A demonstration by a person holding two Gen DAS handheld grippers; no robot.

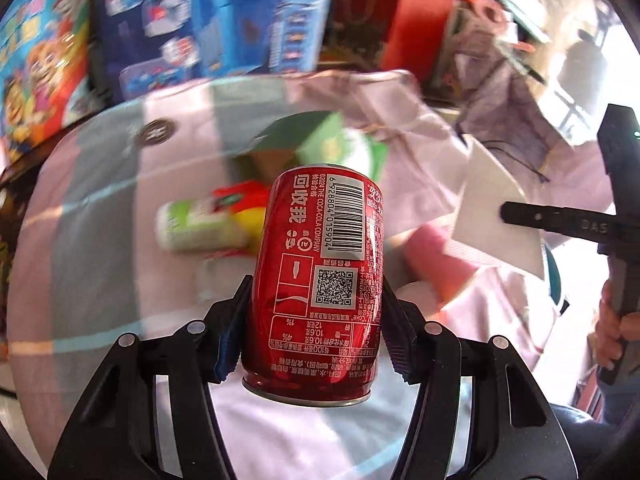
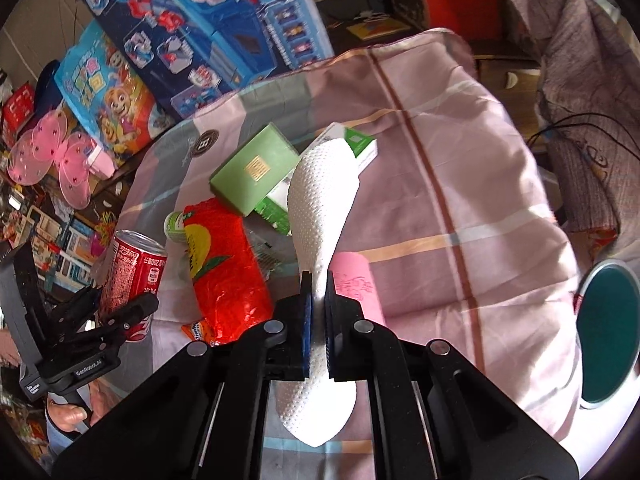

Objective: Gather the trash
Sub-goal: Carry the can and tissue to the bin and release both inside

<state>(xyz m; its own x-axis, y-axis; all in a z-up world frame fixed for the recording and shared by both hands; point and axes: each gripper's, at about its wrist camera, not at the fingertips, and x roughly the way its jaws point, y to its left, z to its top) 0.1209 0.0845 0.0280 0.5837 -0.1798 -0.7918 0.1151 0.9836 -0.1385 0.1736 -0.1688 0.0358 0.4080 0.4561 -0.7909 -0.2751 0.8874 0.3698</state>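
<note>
The left gripper (image 1: 316, 320) is clamping a small red cola can (image 1: 320, 280) about half open, its two fingers (image 1: 234, 320) pressing on opposite sides of the can's lower body, so the can is standing up between them, clear of the pink checked cloth (image 1: 100, 220) underneath. Beyond the can's top, past the fingertips, a green bottle (image 1: 192, 226) is lying on its side with a red and yellow wrapper (image 1: 244, 200) touching it, and a green box (image 1: 304, 140) is sitting farther out, all blurred.

The right gripper (image 2: 319, 320) is pinching a white dimpled paper towel (image 2: 320, 188) with its fingers (image 2: 306, 320) almost fully closed; the sheet is squeezed thin between the blue pads and is fanning out wide ahead of them and trailing back behind them. Just right of the fingertips a pink roll (image 2: 356, 284) is lying on the cloth. To their left a red plastic wrapper (image 2: 228, 276) is resting near the green bottle, and ahead the green box is leaning on a white and green carton (image 2: 360, 144). A teal-lined bin (image 2: 608, 336) is showing at the far right
</note>
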